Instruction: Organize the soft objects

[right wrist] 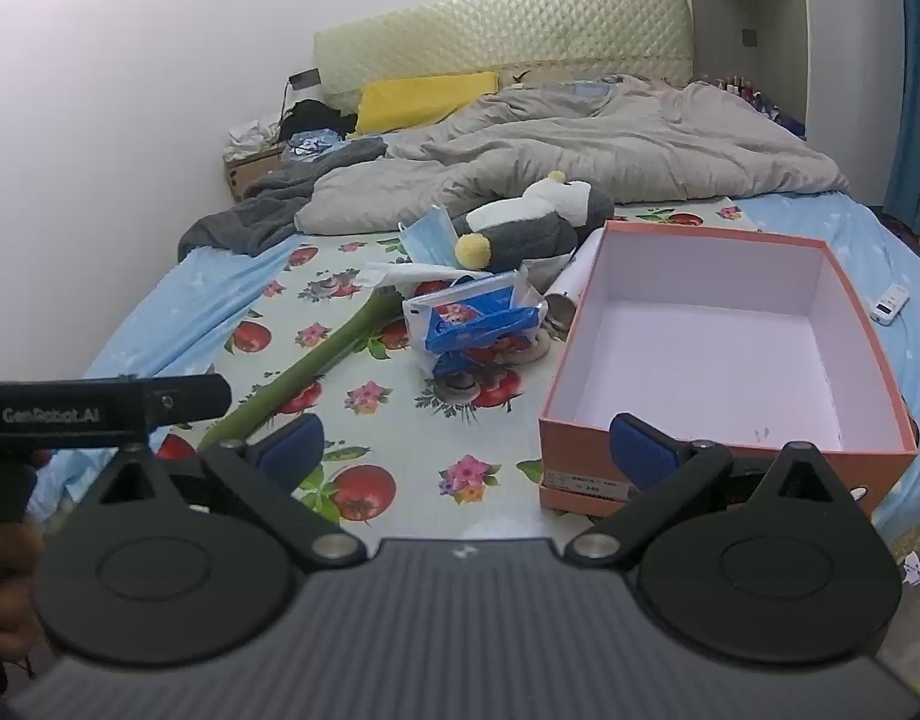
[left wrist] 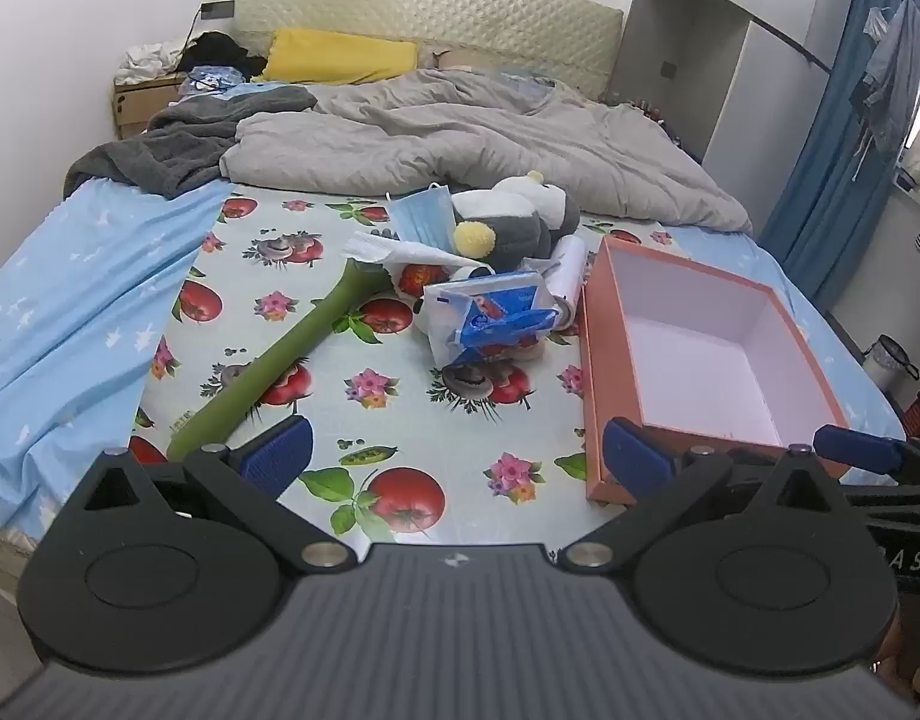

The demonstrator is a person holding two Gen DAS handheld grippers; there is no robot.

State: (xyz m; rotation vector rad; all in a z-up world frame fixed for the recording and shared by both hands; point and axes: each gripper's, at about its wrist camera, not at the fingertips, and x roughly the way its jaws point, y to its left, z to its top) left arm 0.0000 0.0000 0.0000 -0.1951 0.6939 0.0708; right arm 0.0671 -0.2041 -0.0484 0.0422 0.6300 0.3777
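On the bed lies a fruit-print sheet (left wrist: pixel 316 360) with a pile in its middle: a grey and white plush penguin (left wrist: pixel 520 216) (right wrist: pixel 538 222), a blue face mask (left wrist: pixel 424 216) (right wrist: pixel 430 237), a blue and white tissue pack (left wrist: pixel 496 312) (right wrist: pixel 472 315), a white lint roller (left wrist: pixel 565 276) and a long green stick (left wrist: pixel 280 354) (right wrist: pixel 316 360). An orange box (left wrist: pixel 604 360) (right wrist: pixel 658 468) with a white inside stands empty at the right. My left gripper (left wrist: pixel 457 456) is open above the near sheet. My right gripper (right wrist: pixel 466 450) is open beside the box's near corner.
A grey duvet (left wrist: pixel 460 138) and dark blanket (left wrist: pixel 178 144) cover the far half of the bed, with a yellow pillow (left wrist: pixel 340 57) at the headboard. A white remote (right wrist: pixel 889 303) lies right of the box. Blue curtains (left wrist: pixel 820 138) hang at the right.
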